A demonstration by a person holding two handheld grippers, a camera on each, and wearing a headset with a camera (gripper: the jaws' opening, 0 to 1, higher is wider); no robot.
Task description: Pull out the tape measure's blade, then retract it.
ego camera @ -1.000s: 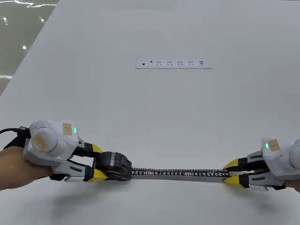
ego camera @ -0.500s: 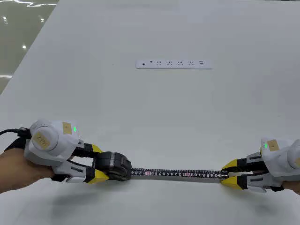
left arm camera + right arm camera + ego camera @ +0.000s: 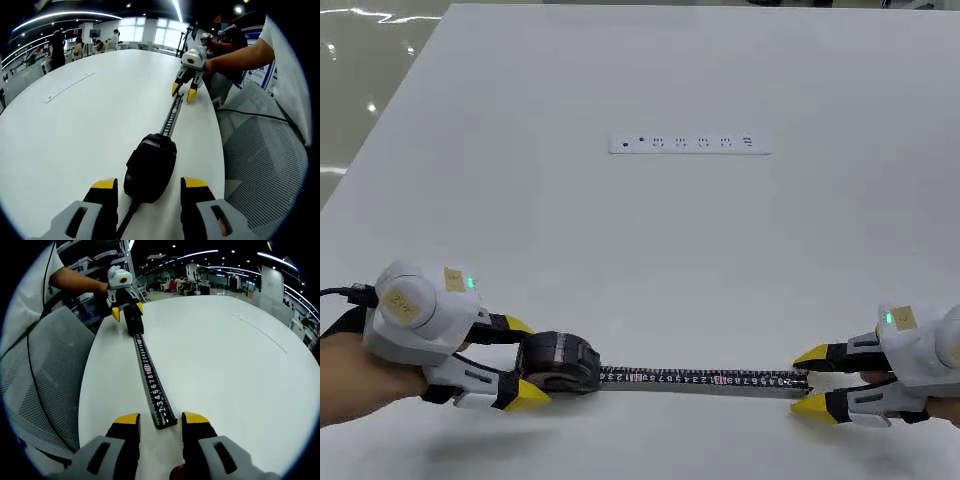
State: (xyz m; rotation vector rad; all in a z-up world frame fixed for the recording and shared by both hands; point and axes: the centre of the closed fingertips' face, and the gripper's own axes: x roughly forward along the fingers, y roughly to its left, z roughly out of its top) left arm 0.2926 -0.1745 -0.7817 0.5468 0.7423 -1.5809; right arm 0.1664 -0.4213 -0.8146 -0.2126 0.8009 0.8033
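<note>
The black tape measure case (image 3: 558, 360) lies on the white table (image 3: 650, 250) near its front edge. Its blade (image 3: 700, 378) stretches rightward, flat on the table. My left gripper (image 3: 526, 360) stands open around the case (image 3: 150, 167), with a gap at each yellow fingertip. My right gripper (image 3: 810, 380) is open too, and the blade's end (image 3: 164, 421) lies between its tips without being touched. The left gripper view has the right gripper (image 3: 184, 91) at the far end of the blade (image 3: 172, 112). The right gripper view has the left gripper (image 3: 127, 312) by the case.
A white power strip (image 3: 688, 143) lies flat mid-table, well behind the tape. The table's left edge (image 3: 380, 110) runs diagonally at the far left. A grey mesh chair (image 3: 260, 165) stands just off the near table edge.
Both grippers have opened: the left has let go of the case and the right has let go of the blade's end. The blade stays pulled out.
</note>
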